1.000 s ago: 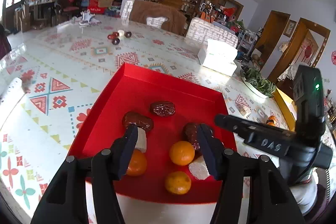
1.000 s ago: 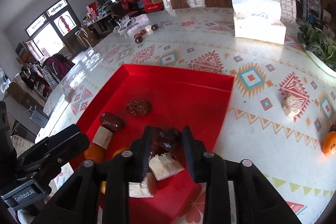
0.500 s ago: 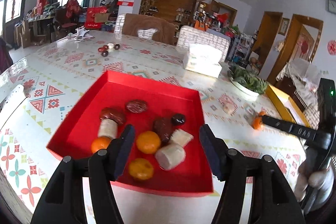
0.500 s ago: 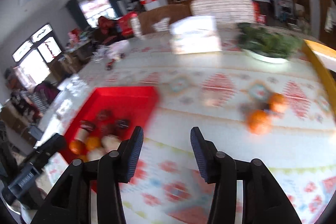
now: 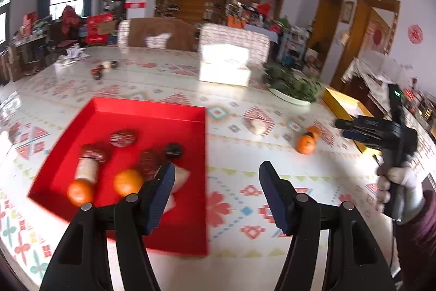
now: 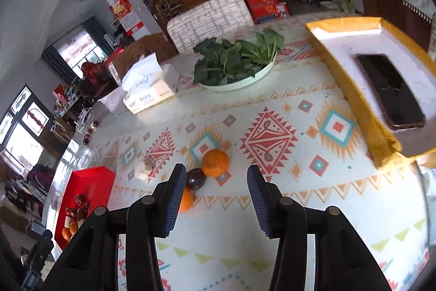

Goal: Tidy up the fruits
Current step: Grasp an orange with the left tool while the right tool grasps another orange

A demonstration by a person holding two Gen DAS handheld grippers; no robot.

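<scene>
A red tray (image 5: 152, 113) on the patterned table holds oranges (image 5: 127, 182), dark dates (image 5: 123, 137) and pale cut pieces (image 5: 87, 168); it also shows far left in the right wrist view (image 6: 90, 182). My left gripper (image 5: 215, 187) is open and empty above the tray's right edge. My right gripper (image 6: 214, 195) is open and empty, just short of two loose oranges (image 6: 215, 162) and a dark round fruit (image 6: 195, 178) on the table. The left wrist view shows those oranges (image 5: 305, 143), a pale piece (image 5: 256, 126) and the right gripper (image 5: 381, 127).
A white bowl of greens (image 6: 237, 62) and a tissue box (image 6: 150, 89) stand behind the loose fruit. A yellow-rimmed tray (image 6: 354, 89) with a black phone (image 6: 389, 92) lies to the right. Small items (image 5: 103, 68) lie at the table's far side.
My right gripper let go of the dark fruit and pale piece in the tray and swung right to the loose oranges. My left gripper pulled back from the tray and turned right, still open.
</scene>
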